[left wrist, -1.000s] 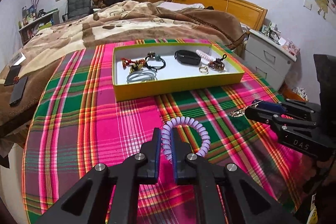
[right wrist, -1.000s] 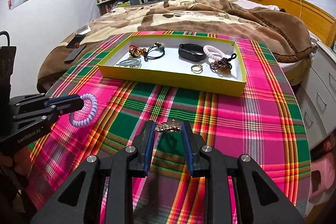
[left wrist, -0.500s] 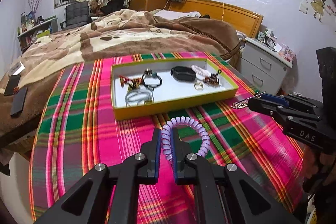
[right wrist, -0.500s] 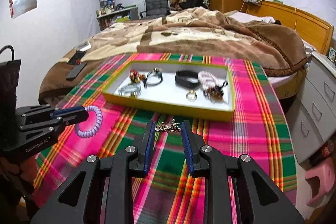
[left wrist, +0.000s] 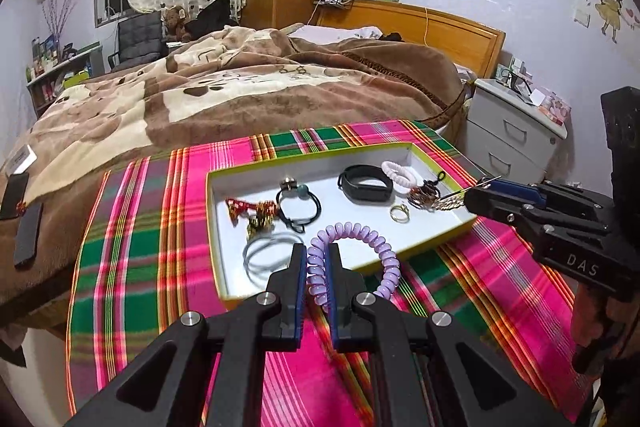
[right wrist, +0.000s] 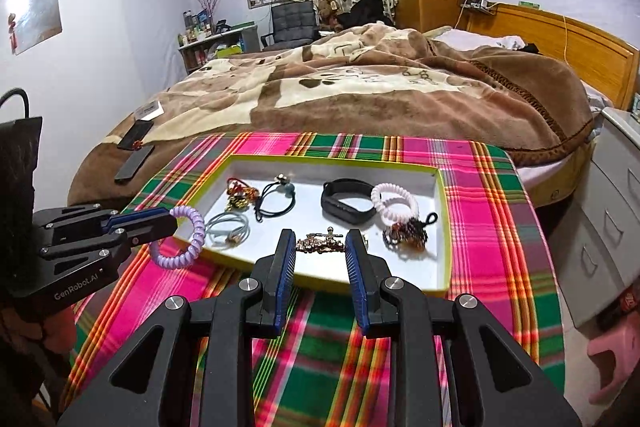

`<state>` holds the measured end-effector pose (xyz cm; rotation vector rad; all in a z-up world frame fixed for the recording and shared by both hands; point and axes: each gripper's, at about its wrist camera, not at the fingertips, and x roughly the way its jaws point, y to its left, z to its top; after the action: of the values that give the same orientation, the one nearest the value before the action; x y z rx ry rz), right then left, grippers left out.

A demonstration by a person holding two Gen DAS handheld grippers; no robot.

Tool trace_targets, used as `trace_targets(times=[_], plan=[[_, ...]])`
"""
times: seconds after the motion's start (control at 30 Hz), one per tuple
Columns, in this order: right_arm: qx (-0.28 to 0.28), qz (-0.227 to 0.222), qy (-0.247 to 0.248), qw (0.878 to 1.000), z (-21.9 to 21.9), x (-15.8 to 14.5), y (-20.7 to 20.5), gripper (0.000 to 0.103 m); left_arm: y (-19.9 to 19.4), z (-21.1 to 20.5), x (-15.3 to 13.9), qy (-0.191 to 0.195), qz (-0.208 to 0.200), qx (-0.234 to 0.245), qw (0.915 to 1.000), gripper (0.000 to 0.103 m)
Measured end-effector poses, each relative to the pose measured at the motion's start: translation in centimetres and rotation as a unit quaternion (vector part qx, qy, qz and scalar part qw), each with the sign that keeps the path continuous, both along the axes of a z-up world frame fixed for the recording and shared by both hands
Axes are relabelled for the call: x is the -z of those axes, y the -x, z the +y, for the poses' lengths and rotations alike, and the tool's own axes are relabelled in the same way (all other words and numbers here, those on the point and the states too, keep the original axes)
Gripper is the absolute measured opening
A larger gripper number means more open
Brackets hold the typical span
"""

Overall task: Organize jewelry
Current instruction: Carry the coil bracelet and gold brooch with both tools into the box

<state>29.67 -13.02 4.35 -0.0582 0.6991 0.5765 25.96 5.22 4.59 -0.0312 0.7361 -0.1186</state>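
Lilac plastic coils of a spiral hair tie [left wrist: 352, 255] are pinched between the blue pads of the left gripper [left wrist: 316, 259], whose jaws are clamped on one side of the loop while the rest of the ring curves out to the right in the air, above the near edge of the tray. From the right wrist view, the right gripper [right wrist: 320, 247] has its jaws closed onto a small gold and copper-coloured hair clip [right wrist: 320, 242], held crosswise between the ribbed blue pads, also above the tray's near edge. Just beyond both grippers lies a shallow yellow-sided tray [right wrist: 442, 211] with a white floor. Inside it rest a black band [right wrist: 347, 206], a white spiral hair tie [right wrist: 394, 203], a dark beaded piece [right wrist: 406, 230], a black elastic with a green bead [right wrist: 276, 201], a red and gold ornament [right wrist: 238, 193], a pale grey hair tie [right wrist: 226, 225] and a gold ring [left wrist: 399, 213]. The tray sits on a pink, green and orange plaid cloth [right wrist: 488, 227]. Behind it spreads a bed with a brown blanket [right wrist: 360, 95], and two dark phones [right wrist: 134, 151] lie on the blanket at the left.
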Motion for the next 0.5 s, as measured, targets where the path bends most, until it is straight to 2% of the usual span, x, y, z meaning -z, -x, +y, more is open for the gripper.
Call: trace_targets(times=[0.3,0.5], plan=[[-0.012,0.034,0.013,0.999,1.4,3.3,-3.2,0.026,-4.8,0.1,2.2,-0.01,0.028,0.006,0.9995,0.008],[-0.012,0.05,0.027,0.998,1.7,4.9,-4.5,0.026,-6.6,-0.4,3.8,-0.015,0.043,0.015,0.9988,0.009]])
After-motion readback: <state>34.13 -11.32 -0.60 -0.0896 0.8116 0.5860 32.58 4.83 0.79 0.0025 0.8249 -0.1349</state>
